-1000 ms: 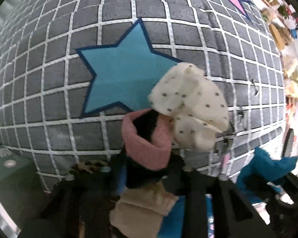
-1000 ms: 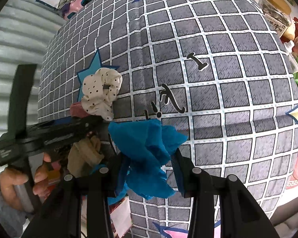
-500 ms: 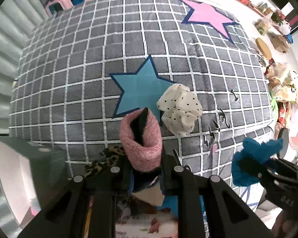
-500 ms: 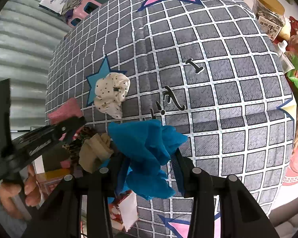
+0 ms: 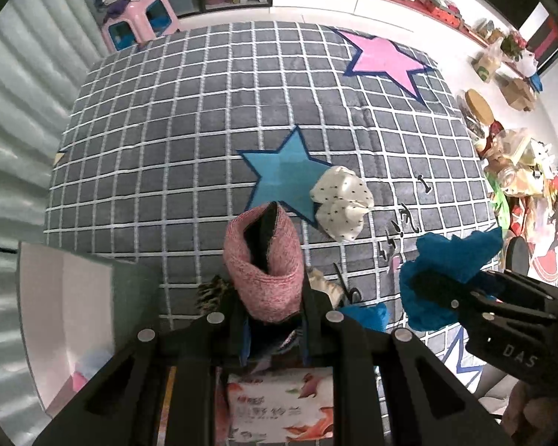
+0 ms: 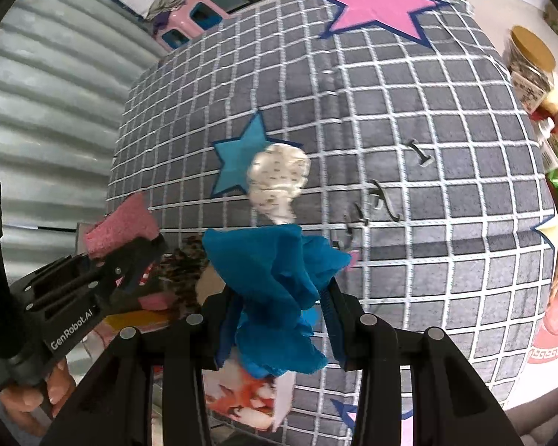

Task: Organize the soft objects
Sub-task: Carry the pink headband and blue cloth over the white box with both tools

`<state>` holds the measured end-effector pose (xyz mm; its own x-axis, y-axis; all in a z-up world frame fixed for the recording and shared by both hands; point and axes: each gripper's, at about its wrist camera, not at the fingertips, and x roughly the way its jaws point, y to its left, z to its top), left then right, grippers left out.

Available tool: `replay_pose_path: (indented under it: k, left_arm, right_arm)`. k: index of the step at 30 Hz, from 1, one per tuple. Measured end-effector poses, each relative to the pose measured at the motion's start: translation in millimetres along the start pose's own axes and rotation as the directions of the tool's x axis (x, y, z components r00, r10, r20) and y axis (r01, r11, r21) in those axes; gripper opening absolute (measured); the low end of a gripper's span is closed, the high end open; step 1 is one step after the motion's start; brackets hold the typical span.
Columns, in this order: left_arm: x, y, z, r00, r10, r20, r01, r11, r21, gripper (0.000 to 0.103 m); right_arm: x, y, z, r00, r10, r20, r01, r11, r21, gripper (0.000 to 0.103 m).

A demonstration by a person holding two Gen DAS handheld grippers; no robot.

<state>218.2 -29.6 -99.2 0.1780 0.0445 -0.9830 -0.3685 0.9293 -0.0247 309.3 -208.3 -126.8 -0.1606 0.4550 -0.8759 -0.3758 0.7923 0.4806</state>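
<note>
At the left edge of the left wrist view stands an open white box (image 5: 67, 319), its floor mostly out of sight, with only faint pink and blue shapes showing near the bottom. Just right of it, the left gripper (image 5: 273, 308) is clamped on a pink knitted sock (image 5: 262, 260), held above the grey checked mat (image 5: 204, 111). Beside it a leopard-print item (image 5: 214, 291) and a beige item (image 5: 325, 286) lie at the mat's near edge. Further right, a cream dotted cloth (image 5: 340, 204) rests on the mat, overlapping one point of the blue star (image 5: 282, 174). At the far right, the right gripper (image 6: 279, 297) grips a bunched blue cloth (image 6: 275, 271), clear of the mat. Judgement: if the box is the destination, each piece should be carried well over its rim before release, one hand at a time, so the tools do not collide and no fabric drapes over the wall. Not determinable: the nature of the blue and beige items, the printed pack (image 5: 279, 405) below the jaws, and the box's full contents.
</note>
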Motion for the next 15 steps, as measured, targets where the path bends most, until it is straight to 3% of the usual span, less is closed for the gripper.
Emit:
replay_pose_path:
  k: [15]
  left_arm:
    - [-49.9,74.8,-40.2,0.997,-0.009,0.074,0.015,0.996,-0.083,0.021]
  right_arm:
    - [1.2,102.0,-20.1,1.0,0.002,0.013,0.0,0.991,-0.137,0.043]
